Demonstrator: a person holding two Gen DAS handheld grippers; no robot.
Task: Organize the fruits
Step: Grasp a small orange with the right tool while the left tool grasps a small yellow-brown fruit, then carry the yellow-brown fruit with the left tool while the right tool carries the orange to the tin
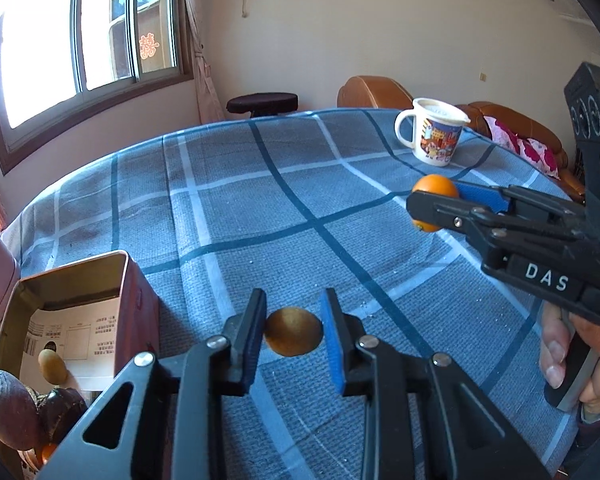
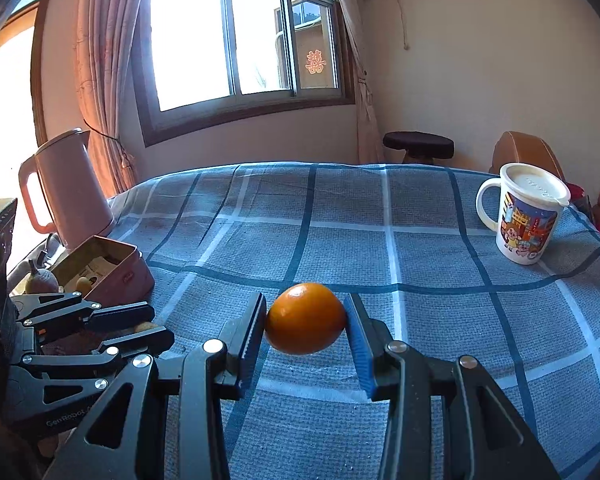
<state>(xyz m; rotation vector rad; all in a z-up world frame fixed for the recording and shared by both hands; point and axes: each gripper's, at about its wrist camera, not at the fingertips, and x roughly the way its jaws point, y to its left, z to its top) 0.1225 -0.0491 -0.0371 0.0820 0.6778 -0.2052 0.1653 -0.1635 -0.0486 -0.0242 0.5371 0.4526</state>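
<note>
l grip [image 1: 293, 334]: clamped on brown fruit [image 1: 293, 331], light, firm
r grip [image 2: 305, 320]: clamped on orange [image 2: 306, 319], smooth, slippy; hold mid-sides
tin [image 1: 124, 280]: drop spot, i guess

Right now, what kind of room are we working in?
Probably a home living or dining room: a table under a blue checked tablecloth, a brown leather sofa behind it, a curtained window, and a pink kettle.
</note>
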